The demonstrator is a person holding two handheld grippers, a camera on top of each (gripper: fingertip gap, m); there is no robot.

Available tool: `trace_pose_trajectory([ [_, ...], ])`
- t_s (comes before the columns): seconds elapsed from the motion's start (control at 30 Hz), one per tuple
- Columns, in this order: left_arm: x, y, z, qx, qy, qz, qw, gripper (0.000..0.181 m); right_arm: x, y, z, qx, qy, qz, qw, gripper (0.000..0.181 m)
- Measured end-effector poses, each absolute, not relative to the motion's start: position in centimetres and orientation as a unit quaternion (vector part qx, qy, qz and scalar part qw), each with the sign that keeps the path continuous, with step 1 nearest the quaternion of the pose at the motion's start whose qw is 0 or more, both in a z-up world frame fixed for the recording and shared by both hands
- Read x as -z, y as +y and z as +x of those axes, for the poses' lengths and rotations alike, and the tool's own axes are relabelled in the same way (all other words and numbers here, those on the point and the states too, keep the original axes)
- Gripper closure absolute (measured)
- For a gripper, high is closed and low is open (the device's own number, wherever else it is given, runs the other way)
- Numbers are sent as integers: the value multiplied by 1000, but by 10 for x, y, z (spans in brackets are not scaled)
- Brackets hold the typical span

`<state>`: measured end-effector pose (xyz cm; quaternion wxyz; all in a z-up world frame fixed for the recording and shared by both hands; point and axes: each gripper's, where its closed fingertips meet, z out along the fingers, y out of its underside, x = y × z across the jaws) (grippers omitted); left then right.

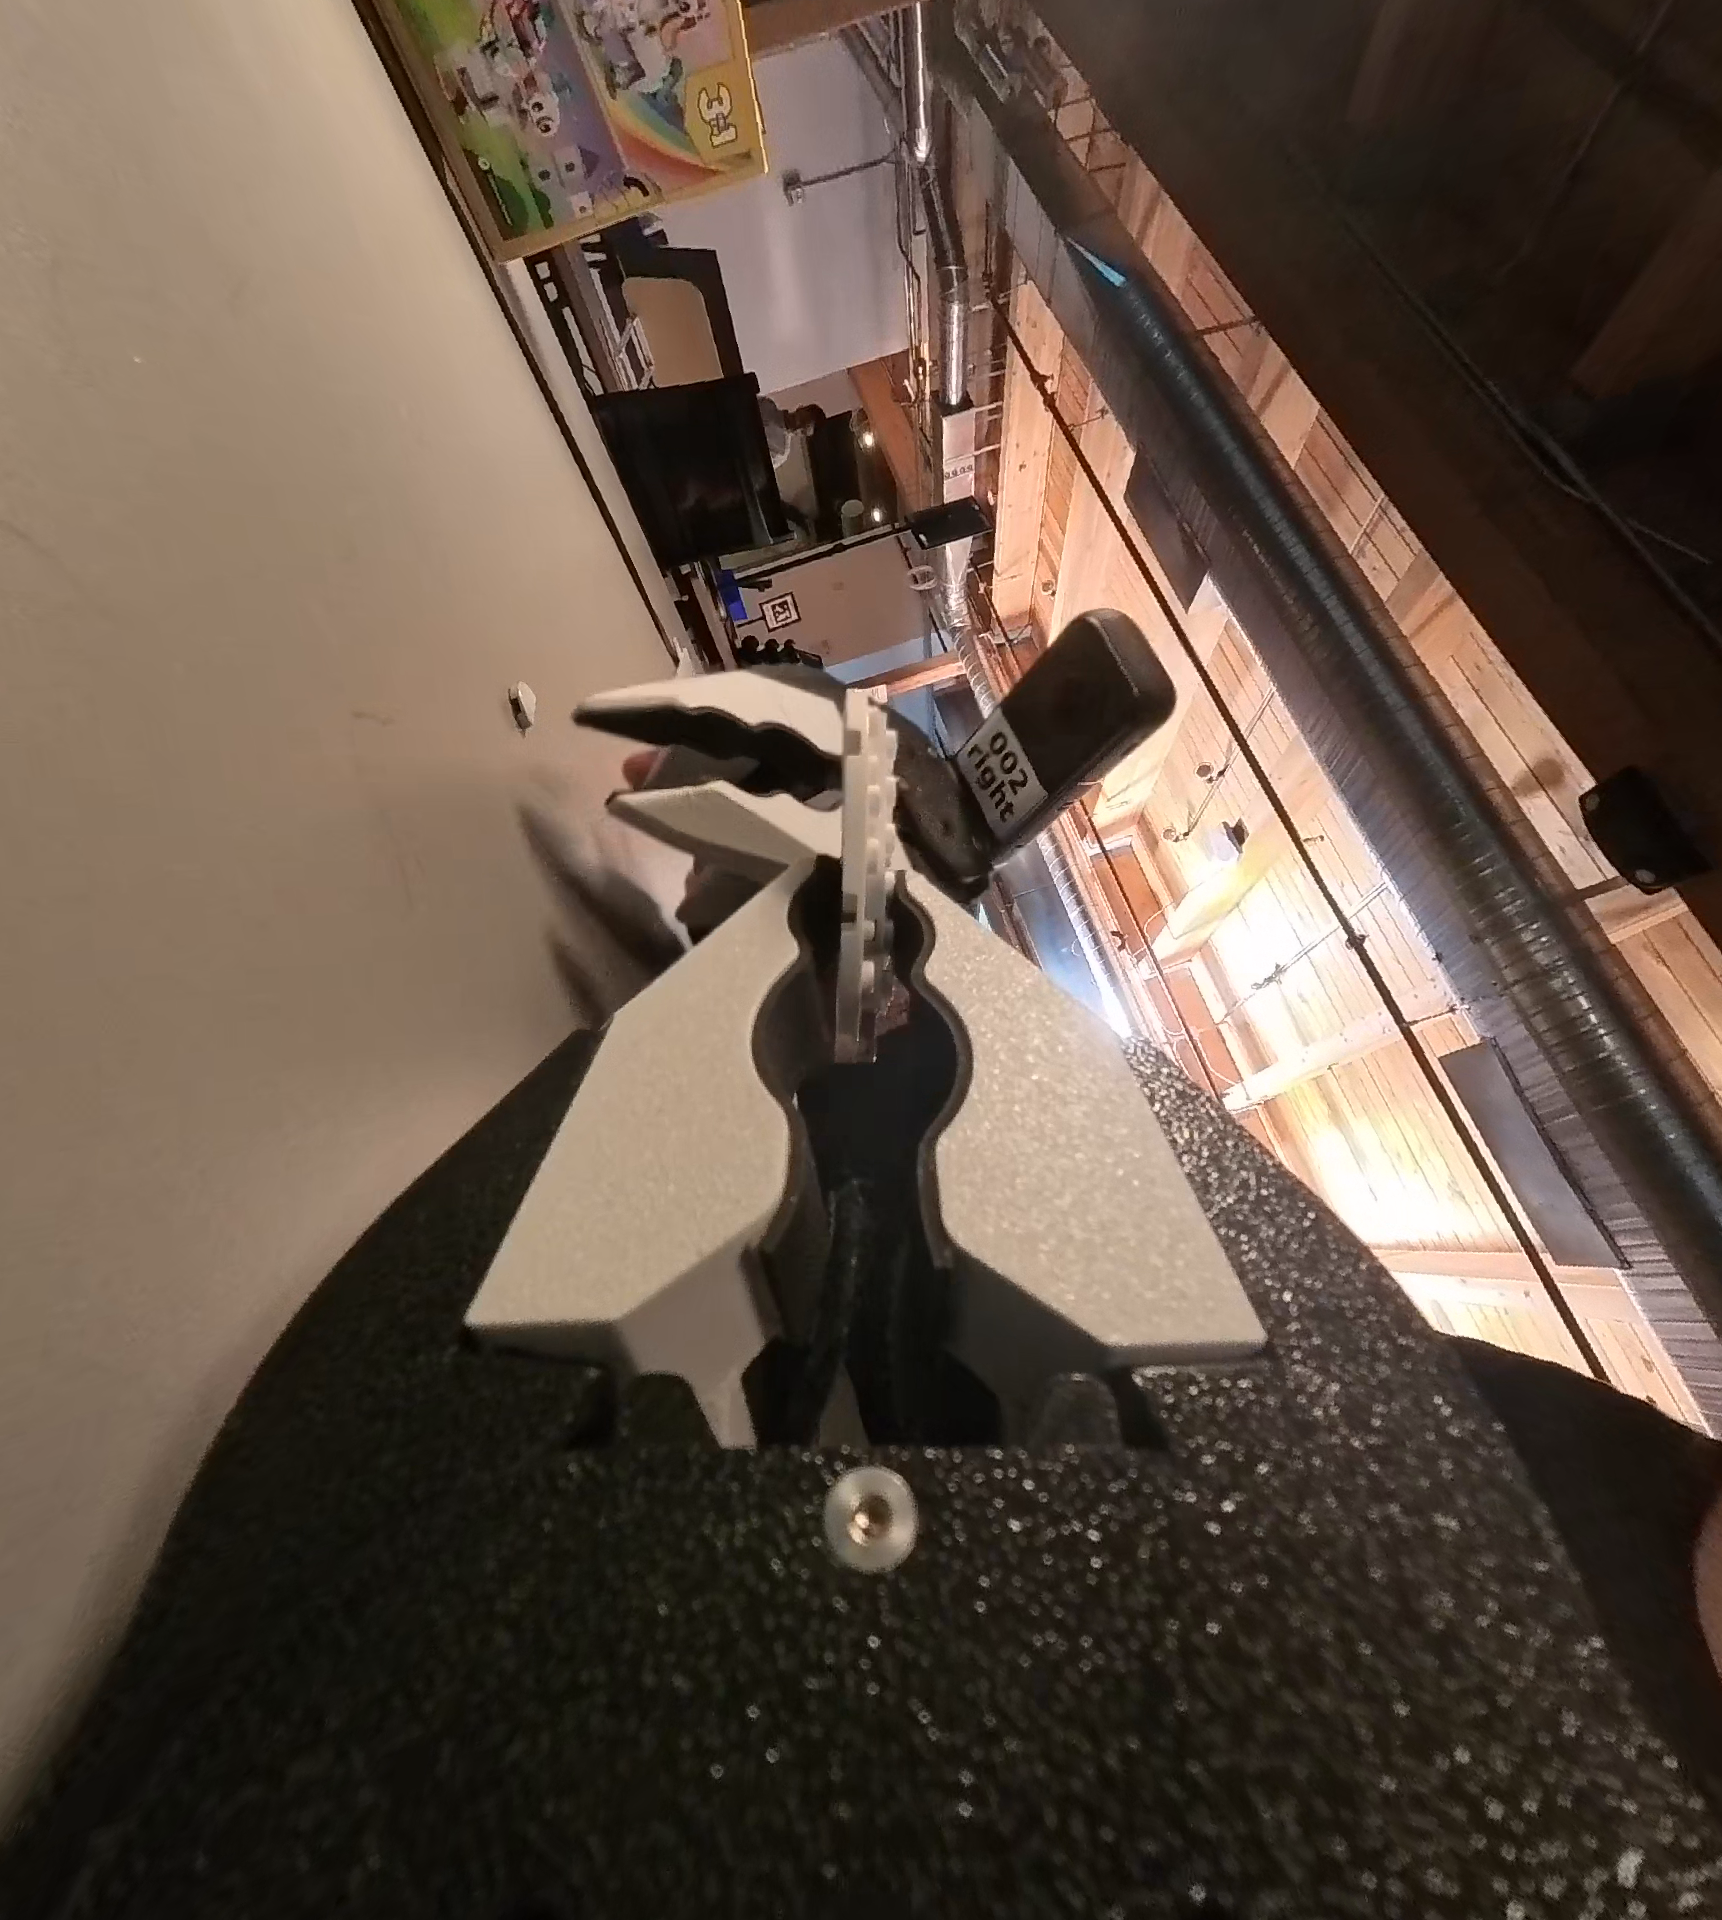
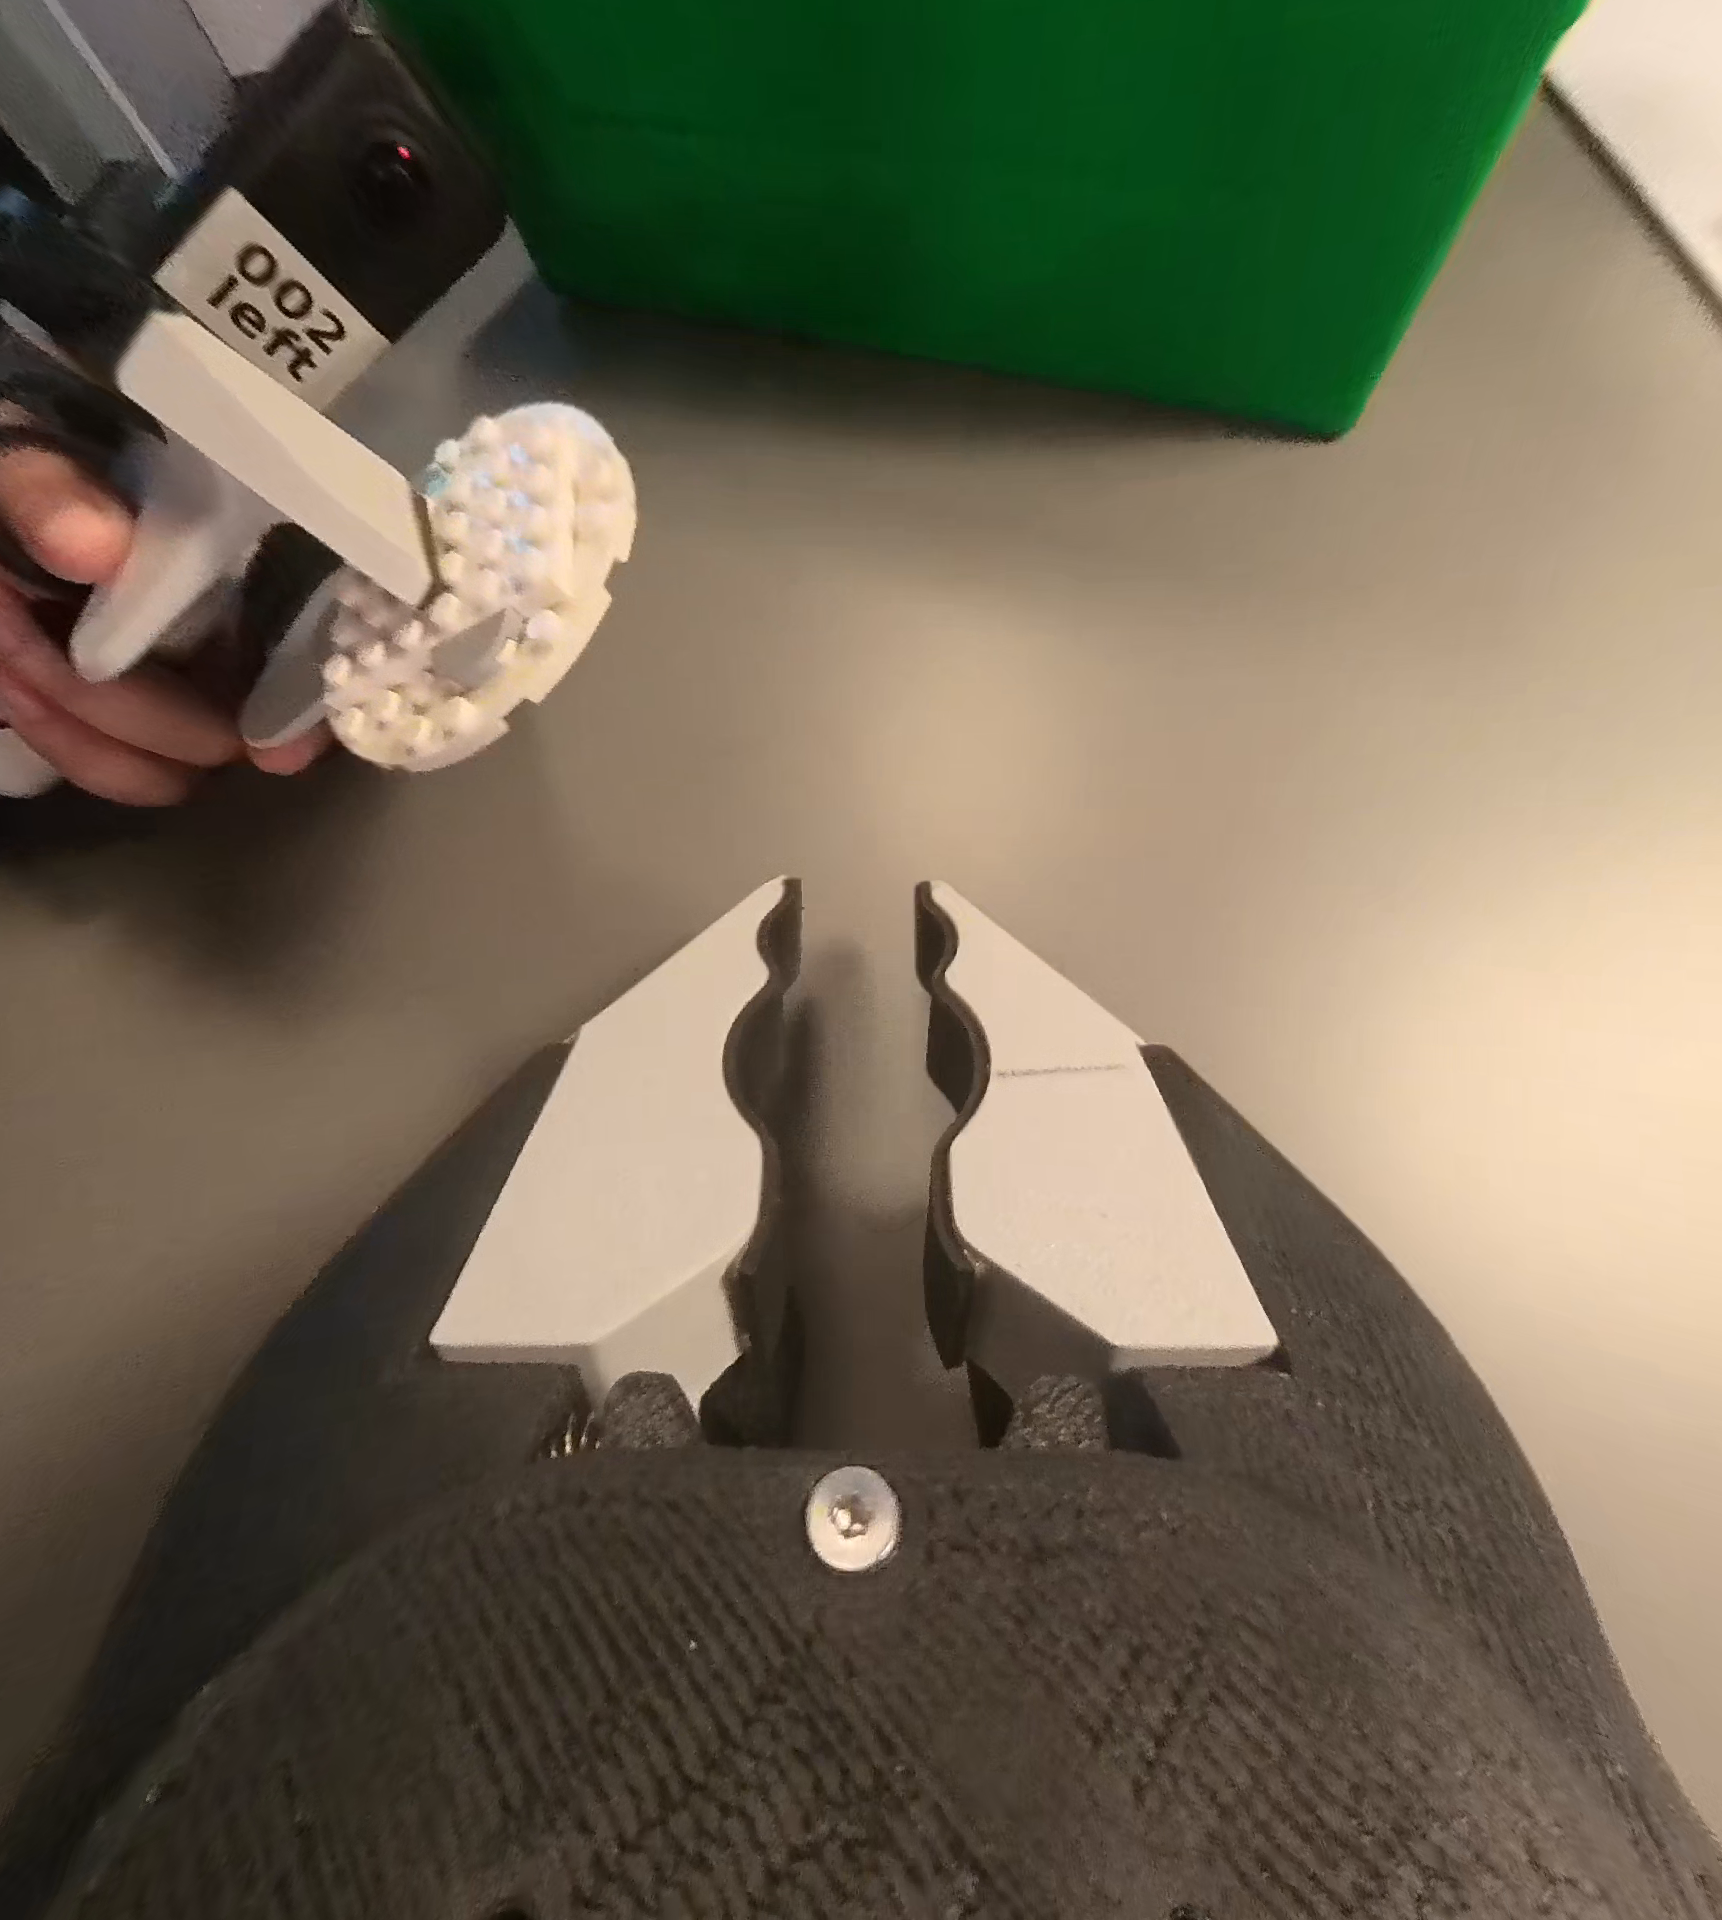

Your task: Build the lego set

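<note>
The white disc (image 2: 498, 592) is being pinched edge-on in the left gripper (image 2: 421, 613), lifted off the desk (image 2: 1252, 727), presumably for fitting, while the right gripper (image 2: 857, 894) is being held spread, empty.

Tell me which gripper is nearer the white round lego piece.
Left. The left gripper is shut on the white round lego piece, holding it above the table. The right gripper is open and empty, apart from the piece.
</note>
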<state>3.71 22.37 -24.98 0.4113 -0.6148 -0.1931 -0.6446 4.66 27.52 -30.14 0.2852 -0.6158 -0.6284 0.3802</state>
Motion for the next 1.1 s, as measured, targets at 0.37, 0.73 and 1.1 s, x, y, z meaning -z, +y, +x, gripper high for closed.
trace_pose_trajectory([
  [0.37, 251, 225, 37, 642, -196, -618, 409, 175, 308, 301, 58, -358, -724, -513, 290, 152],
  [0.73, 252, 226, 36, 642, -201, -617, 409, 175, 320, 304, 58, -349, -769, -475, 246, 163],
  [1.1, 251, 225, 35, 641, -201, -616, 411, 175, 320, 303, 66, -346, -765, -483, 246, 170],
])
